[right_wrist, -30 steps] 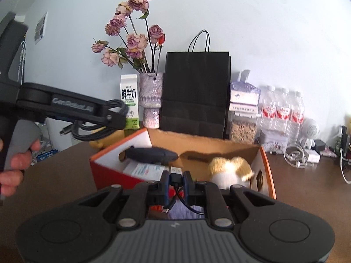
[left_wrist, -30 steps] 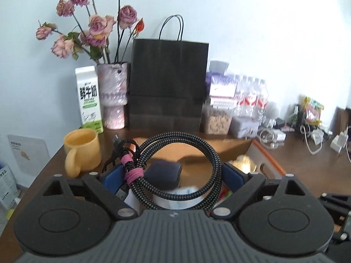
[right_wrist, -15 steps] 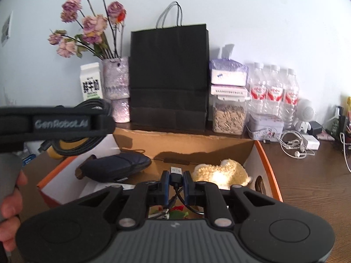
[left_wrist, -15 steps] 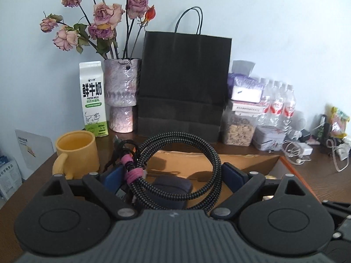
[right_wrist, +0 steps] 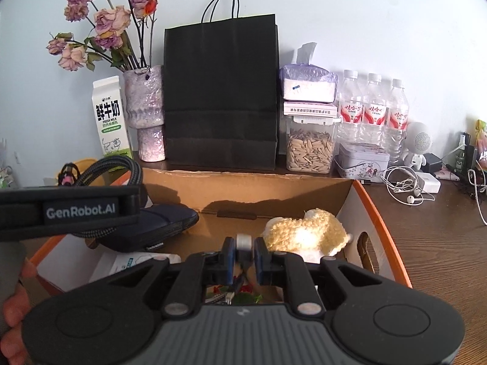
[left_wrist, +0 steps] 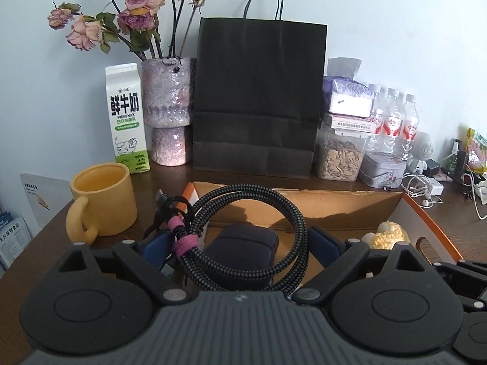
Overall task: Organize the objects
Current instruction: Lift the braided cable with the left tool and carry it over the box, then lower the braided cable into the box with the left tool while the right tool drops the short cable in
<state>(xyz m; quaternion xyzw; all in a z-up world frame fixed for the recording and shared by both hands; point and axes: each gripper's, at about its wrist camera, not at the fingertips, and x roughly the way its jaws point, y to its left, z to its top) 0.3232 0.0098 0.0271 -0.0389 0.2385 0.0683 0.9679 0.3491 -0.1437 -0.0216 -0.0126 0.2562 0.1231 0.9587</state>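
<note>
Item 1, left hand-held gripper: clamped on the cable coil, blue pads against its two sides, pink tie at the left. The coil hangs over the near left part of the box, above the dark pouch.

Item 2, right hand-held gripper: jaws opening. A small silver plug with a thin lead sits between the pads; whether they press on it now you cannot tell for sure, they look just clear. It is over the near middle of the box, left of the plush toy.

Item 3, box: orange-edged, open, on the bench. Holds the pouch at left, the toy at right, a white packet near left, small red and green bits below the right hand-held gripper.

Item 4, bystanders: yellow mug left of the box; milk carton, vase, black bag at the far edge. Leave them.

Handling notes, as judgement:
- Let the plug drop freely; keep the right jaws spreading until it is clear, then lift straight up so the lead does not snag a pad.
- Bring the coil low before you release, onto bare floor between pouch and toy if it fits, else flat on the pouch.
- The braid is springy; release it level so it does not tip over the left wall toward the mug.
- Keep the two hand-held grippers apart; they are close here.
</note>
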